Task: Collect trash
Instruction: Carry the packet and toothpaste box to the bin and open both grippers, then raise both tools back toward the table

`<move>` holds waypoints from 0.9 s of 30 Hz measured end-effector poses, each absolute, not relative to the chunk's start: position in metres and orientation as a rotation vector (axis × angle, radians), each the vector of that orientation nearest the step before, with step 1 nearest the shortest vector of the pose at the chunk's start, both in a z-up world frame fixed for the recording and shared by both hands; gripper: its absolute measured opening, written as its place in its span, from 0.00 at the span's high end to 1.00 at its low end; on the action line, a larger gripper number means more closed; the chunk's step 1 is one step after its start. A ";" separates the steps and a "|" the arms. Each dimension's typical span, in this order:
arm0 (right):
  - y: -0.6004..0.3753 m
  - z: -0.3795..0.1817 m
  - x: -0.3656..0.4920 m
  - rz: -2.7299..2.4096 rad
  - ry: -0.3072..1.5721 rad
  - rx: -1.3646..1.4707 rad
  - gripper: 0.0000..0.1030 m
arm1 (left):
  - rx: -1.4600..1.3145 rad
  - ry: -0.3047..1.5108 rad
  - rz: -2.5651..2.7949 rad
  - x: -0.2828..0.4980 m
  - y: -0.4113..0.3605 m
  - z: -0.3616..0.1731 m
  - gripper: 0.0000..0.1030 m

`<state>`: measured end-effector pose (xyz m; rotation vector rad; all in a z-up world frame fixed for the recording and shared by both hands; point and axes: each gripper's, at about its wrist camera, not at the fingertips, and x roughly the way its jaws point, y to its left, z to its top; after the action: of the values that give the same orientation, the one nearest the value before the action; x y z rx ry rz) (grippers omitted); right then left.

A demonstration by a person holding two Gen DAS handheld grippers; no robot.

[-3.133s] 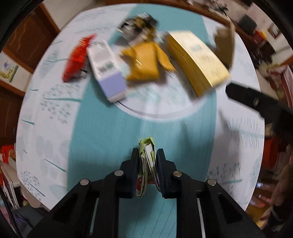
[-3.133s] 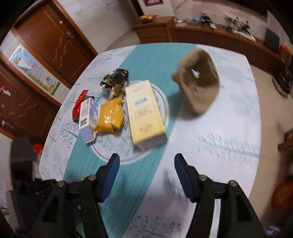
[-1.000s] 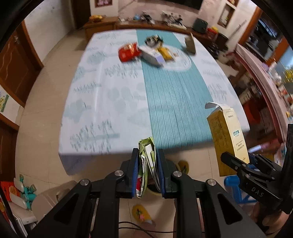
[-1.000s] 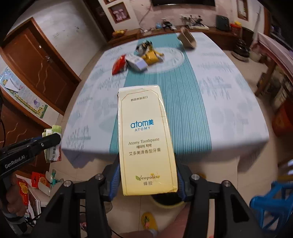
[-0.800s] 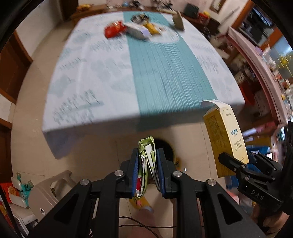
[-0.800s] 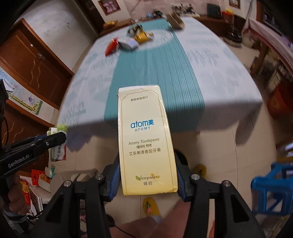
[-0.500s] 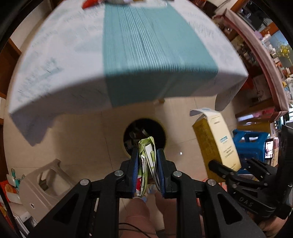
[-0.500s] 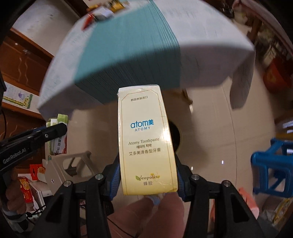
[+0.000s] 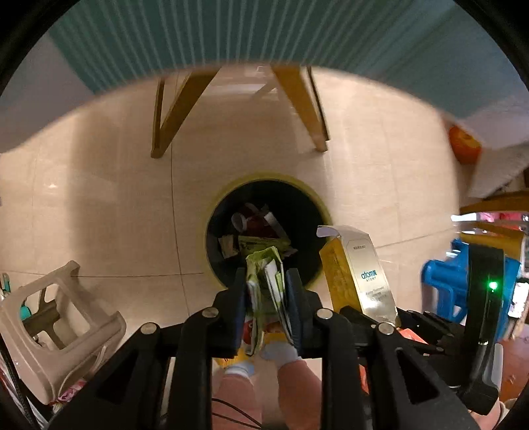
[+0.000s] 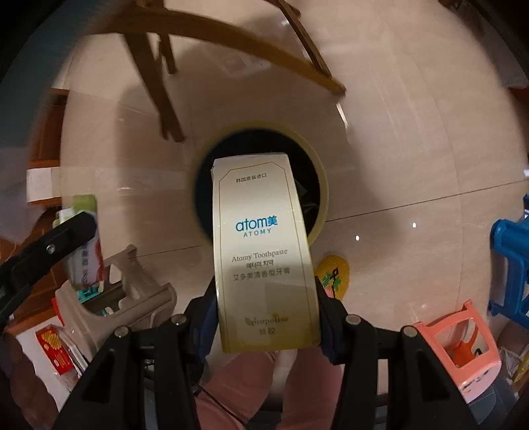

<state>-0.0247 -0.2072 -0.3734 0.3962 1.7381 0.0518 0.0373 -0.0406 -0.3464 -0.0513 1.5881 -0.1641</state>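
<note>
A round black trash bin with a yellow rim point(image 9: 264, 176) stands on the tiled floor, several scraps inside it. My left gripper point(image 9: 266, 281) points straight down over its near edge. A crumpled green and white wrapper point(image 9: 263, 264) fills the gap between its pads while the jaws are opening. My right gripper point(image 10: 264, 297) is shut on a cream and yellow toothpaste box point(image 10: 264, 251), held upright above the bin's rim point(image 10: 322, 185). In the left wrist view the box point(image 9: 363, 274) hangs just right of the bin, its top flap open.
The teal tablecloth point(image 9: 264, 29) and wooden table legs point(image 9: 172, 109) lie beyond the bin. A beige stool point(image 9: 56, 317) lies tipped at the left; a blue stool point(image 9: 443, 281) and a pink stool point(image 10: 463, 334) are at the right. A person's feet point(image 9: 287, 354) and a yellow slipper point(image 10: 332, 271) are near the bin.
Both grippers have dropped from above the table to just over the floor bin and tilted downward. The left jaws stand slightly wider around the wrapper. The right grip on the box is unchanged.
</note>
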 end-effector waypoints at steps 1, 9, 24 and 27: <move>-0.206 -0.384 -0.022 0.051 1.743 0.405 0.51 | -0.043 1.589 -0.153 0.038 -0.040 -0.356 0.74; -0.198 -0.436 -0.001 0.056 1.742 0.476 0.40 | -0.016 1.584 -0.082 0.051 -0.033 -0.402 0.22; -0.196 -0.381 0.004 0.079 1.658 0.426 0.35 | -0.021 1.513 -0.030 0.044 -0.010 -0.335 0.16; -0.197 -0.360 0.002 0.079 1.645 0.414 0.35 | -0.021 1.505 -0.029 0.037 -0.005 -0.307 0.16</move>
<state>0.0021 -0.1974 -0.3595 0.4139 1.6448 0.0793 0.0366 -0.0045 -0.3065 -0.0210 1.5049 -0.0288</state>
